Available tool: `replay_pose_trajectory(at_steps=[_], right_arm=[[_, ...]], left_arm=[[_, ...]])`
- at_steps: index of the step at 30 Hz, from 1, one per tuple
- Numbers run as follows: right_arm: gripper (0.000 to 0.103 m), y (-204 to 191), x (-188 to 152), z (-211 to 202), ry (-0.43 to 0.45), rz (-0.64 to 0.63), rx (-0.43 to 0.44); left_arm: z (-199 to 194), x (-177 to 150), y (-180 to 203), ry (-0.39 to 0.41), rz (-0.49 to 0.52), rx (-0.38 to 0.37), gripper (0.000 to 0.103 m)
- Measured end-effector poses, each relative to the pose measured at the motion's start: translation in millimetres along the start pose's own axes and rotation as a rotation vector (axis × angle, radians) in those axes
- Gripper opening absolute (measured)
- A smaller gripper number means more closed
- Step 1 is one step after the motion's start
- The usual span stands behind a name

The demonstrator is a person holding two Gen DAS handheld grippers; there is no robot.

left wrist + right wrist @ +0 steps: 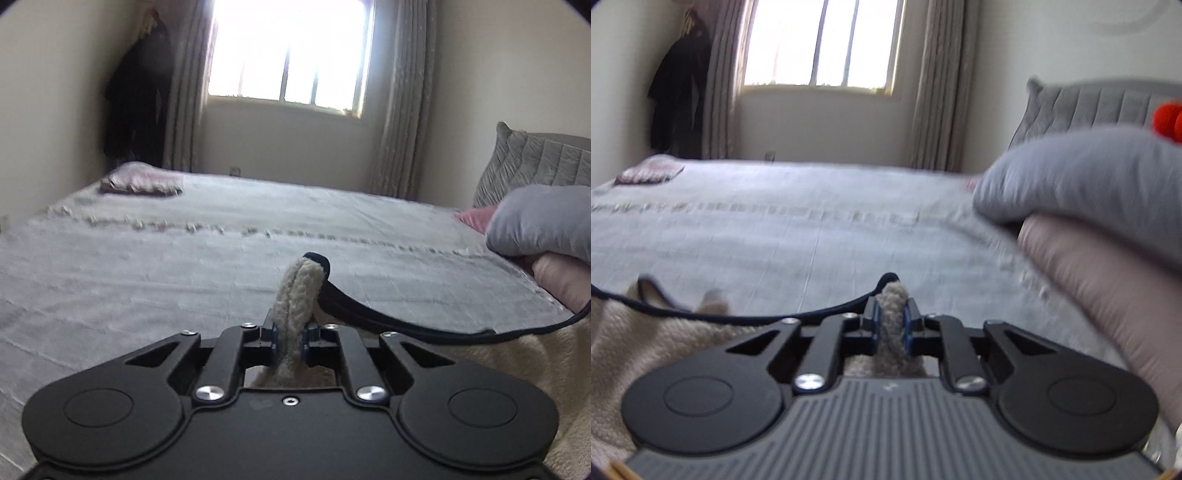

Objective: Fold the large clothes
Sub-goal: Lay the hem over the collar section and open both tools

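Observation:
A cream fleecy garment (295, 291) with a dark trim (369, 314) lies at the near edge of the bed. In the left wrist view my left gripper (290, 332) is shut on an upright fold of it, and the trim loops over the top and trails off to the right. In the right wrist view my right gripper (892, 325) is shut on another bunched fold of the same garment (646, 332), whose body spreads to the lower left with the trim running along its edge. How the garment lies under both grippers is hidden.
The bed's grey cover (184, 266) stretches ahead to the window wall. A grey pillow (543, 221) on a pale pink pillow (565, 280) sits at the right, close to my right gripper. A folded pinkish cloth (142, 182) lies at the far left corner. Dark clothes (136, 103) hang by the curtain.

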State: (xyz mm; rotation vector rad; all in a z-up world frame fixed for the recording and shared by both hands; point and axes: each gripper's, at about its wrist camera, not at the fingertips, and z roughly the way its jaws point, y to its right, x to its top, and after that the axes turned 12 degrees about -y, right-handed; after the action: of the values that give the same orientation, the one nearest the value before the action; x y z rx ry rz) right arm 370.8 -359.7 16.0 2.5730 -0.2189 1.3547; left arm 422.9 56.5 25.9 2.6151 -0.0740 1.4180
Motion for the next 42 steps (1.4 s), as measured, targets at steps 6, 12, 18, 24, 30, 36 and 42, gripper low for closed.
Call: replay_pose_trajectory(at_steps=[6,12,18,24,30,36,42], right_arm=[[0.012,-24.0,14.1,54.2,-0.029,-0.018,-0.100],[0.014,-21.4,-23.0,147.9,-0.331,0.009,-0.101],[0.060,-12.1,-18.7,129.4,-0.311,0.056,-0.100],[0.071,-24.4,-10.2,50.0,-0.195,-0.040,-0.055],[0.074,-94.9,-11.1,0.4,-0.203,-0.095,0.182],[0.074,-114.2,-53.8,-2.9,-0.307,-0.102,0.217],[0.084,-63.5,-63.3,-51.1,-0.302,-0.028,0.206]], left_arm=[[70.5,-6.4,13.0,-0.019,0.078,0.167,0.013],[141.3,-24.2,-11.3,-0.240,-0.018,0.192,0.021],[125.3,-16.2,-25.1,-0.258,-0.094,0.187,0.069],[45.2,-4.6,-6.5,-0.144,-0.086,0.110,0.087],[15.7,-31.3,49.6,-0.199,-0.025,-0.032,0.091],[5.3,-84.0,36.2,-0.298,-0.020,-0.030,0.091],[-53.7,-88.0,-2.8,-0.314,-0.024,-0.017,0.092]])
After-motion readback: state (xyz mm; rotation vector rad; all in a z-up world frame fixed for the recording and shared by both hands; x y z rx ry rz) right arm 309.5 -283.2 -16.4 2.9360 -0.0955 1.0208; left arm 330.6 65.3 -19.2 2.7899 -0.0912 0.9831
